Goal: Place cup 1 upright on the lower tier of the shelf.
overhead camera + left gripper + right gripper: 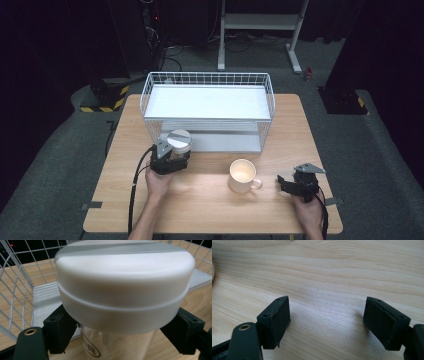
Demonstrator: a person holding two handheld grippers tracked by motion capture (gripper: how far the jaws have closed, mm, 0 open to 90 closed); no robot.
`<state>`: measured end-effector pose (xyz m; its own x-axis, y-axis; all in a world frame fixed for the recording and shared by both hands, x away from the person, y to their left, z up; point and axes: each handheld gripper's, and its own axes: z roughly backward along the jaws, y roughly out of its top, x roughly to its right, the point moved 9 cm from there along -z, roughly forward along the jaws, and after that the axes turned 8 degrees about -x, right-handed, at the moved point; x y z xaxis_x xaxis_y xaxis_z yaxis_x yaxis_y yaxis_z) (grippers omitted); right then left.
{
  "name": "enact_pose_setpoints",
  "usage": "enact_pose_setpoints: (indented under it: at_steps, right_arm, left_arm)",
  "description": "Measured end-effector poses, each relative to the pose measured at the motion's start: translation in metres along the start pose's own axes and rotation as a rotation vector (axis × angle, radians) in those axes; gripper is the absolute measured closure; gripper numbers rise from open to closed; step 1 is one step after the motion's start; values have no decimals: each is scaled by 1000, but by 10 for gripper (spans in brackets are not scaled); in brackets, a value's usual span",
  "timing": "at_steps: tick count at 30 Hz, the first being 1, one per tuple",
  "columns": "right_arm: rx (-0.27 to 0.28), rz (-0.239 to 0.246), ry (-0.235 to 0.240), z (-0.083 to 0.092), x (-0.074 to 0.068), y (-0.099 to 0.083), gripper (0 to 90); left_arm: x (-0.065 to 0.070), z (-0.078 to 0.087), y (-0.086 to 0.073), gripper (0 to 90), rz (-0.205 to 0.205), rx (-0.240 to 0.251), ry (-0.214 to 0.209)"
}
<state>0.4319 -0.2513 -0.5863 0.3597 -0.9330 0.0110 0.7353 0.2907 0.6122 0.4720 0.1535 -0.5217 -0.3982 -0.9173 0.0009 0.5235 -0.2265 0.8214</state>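
Note:
A clear jar with a white lid stands in front of the wire basket's left end, and my left gripper is shut on it. In the left gripper view the lid looms large, with both black pads against the clear body just under it. My right gripper rests low over the table at the right, pointing left toward a cream mug. Its jaws stand open over bare wood, and a sliver of the mug shows at the left edge.
A white wire basket with flat white shelves takes up the back half of the wooden table; its mesh is close behind the jar. Dark floor, cables and a metal stand lie beyond the table.

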Motion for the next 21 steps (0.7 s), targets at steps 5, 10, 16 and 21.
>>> enact_pose_setpoints:
  at_steps: [5, 10, 16, 21]
  right_arm:
    - [-1, -2, 0, 0, 0, 0, 215]
    - [0, -4, 1, 0, 0, 0, 215]
    - [1, -2, 0, 0, 0, 0, 215]
    - [1, -3, 0, 0, 0, 0, 215]
  left_arm:
    - [-4, -7, -1, 190, 16, -2, 16]
    - [-7, -10, 1, 190, 32, 12, 22]
    - [-9, -11, 2, 190, 38, 23, 30]
    - [-12, -12, 5, 190, 50, 24, 35]
